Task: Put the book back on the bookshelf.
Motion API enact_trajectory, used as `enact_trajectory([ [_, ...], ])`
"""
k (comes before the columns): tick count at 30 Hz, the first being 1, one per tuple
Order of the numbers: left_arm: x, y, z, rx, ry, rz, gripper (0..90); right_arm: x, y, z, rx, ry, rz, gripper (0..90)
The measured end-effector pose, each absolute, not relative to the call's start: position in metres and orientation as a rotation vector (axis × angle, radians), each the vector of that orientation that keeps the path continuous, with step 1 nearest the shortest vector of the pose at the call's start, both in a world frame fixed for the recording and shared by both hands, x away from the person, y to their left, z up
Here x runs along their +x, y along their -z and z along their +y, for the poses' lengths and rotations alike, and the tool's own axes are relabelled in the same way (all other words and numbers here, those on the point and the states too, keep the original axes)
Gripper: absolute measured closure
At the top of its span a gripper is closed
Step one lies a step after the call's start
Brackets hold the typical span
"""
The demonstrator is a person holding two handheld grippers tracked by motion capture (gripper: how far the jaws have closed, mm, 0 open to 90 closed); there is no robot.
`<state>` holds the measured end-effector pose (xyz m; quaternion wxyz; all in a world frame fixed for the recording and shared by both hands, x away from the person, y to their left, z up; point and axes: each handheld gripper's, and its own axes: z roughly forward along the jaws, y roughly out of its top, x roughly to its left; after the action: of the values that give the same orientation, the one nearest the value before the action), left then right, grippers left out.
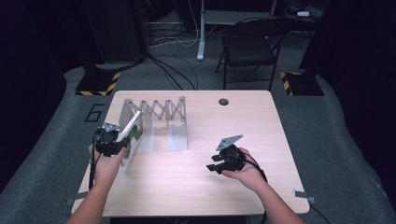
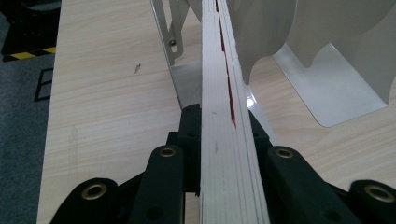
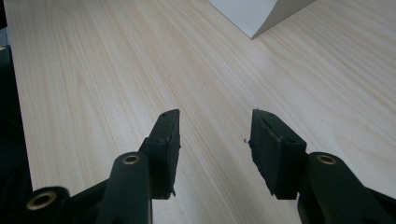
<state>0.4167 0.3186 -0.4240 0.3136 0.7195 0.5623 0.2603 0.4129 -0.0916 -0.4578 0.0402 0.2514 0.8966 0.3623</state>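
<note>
Grey carpet surrounds a pale wooden table, with a folding chair standing beyond its far edge and yellow-and-black striped bases off both far corners. Toward the far left of the table stands a metal expanding rack, its scissor-link back running parallel to the far edge and its flat dividers reaching toward the person.

At the left edge, the left gripper is clenched on a thin white book (a green and red cover shows on its face), held upright on edge just at the rack's leftmost divider. In the left gripper view the book runs straight up between the jaws, its page edges toward the camera, with the rack's dividers rising just to its right.

Right of the table's middle, well apart from the rack, the right gripper hangs low over bare wood, its jaws spread apart with nothing between them. The right gripper view shows its pads above the wood grain.
</note>
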Motion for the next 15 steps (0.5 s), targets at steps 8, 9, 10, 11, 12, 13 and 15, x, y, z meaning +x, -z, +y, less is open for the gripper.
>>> enact_trajectory([
  [8,0.4171,0.4263,0.3165,1.891,-0.696,1.492,75.5,0.4126,0.4597,-0.0905,0.763,-1.116,2.741,52.9],
  [9,0.4168,0.4267,0.3162,1.892,-0.688,1.495,75.5,0.4126,0.4594,-0.0906,0.763,-1.107,2.752,52.9],
  [10,0.4169,0.4272,0.3161,1.895,-0.690,1.491,75.5,0.4119,0.4595,-0.0896,0.786,-1.115,2.744,52.9],
  [11,0.4168,0.4287,0.3150,1.890,-0.699,1.489,75.5,0.4119,0.4599,-0.0895,0.784,-1.117,2.742,52.8],
  [12,0.4169,0.4298,0.3139,1.900,-0.701,1.489,75.5,0.4119,0.4603,-0.0892,0.784,-1.117,2.741,52.9],
  [13,0.4170,0.4299,0.3135,1.908,-0.693,1.491,75.5,0.4127,0.4608,-0.0900,0.756,-1.110,2.747,52.8],
  [15,0.4176,0.4308,0.3119,1.902,-0.692,1.501,75.4,0.4114,0.4613,-0.0893,0.787,-1.115,2.741,52.8],
])
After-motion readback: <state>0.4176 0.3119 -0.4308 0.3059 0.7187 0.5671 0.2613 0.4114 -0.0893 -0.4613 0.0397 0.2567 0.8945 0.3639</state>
